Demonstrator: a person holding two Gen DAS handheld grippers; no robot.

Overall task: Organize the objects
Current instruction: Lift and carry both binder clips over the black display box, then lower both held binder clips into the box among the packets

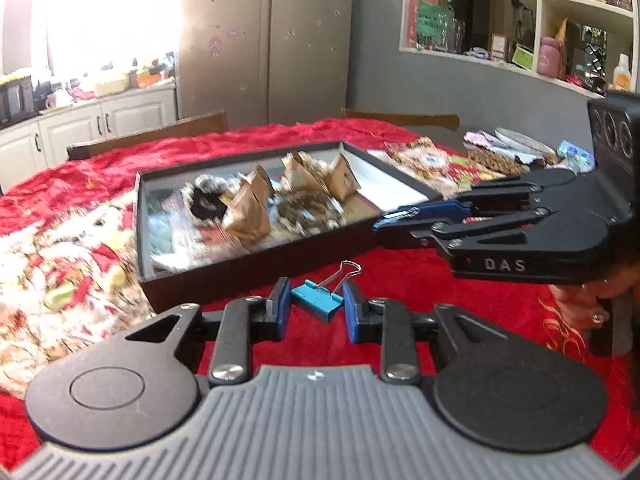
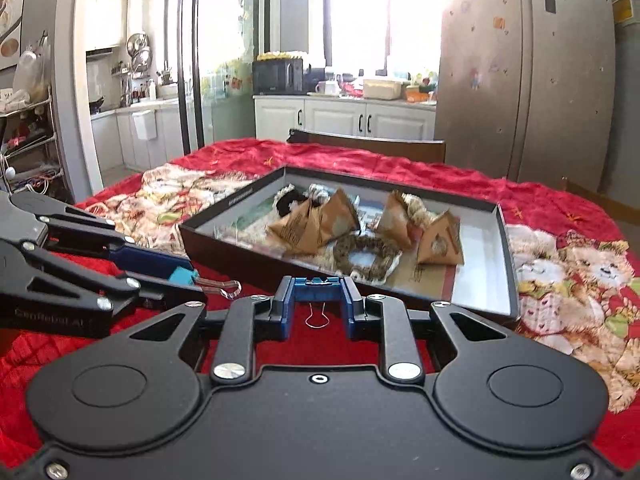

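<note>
A teal binder clip point(image 1: 318, 300) with wire handles sits between the pads of my left gripper point(image 1: 316, 308), which is shut on it just above the red cloth; it also shows in the right wrist view point(image 2: 182, 275). My right gripper point(image 2: 318, 298) is shut on a dark blue binder clip point(image 2: 317, 282) whose wire handle hangs toward the camera. In the left wrist view the right gripper point(image 1: 394, 222) reaches in from the right, near the box corner. A shallow black box point(image 1: 248, 268) holds brown paper pyramids point(image 1: 248, 210) and other small items.
A red patterned cloth point(image 1: 60, 208) covers the table. Packets and a plate point(image 1: 516, 142) lie at the far right. Wooden chair backs point(image 2: 372, 146) stand beyond the table. A fridge, white cabinets and wall shelves are behind.
</note>
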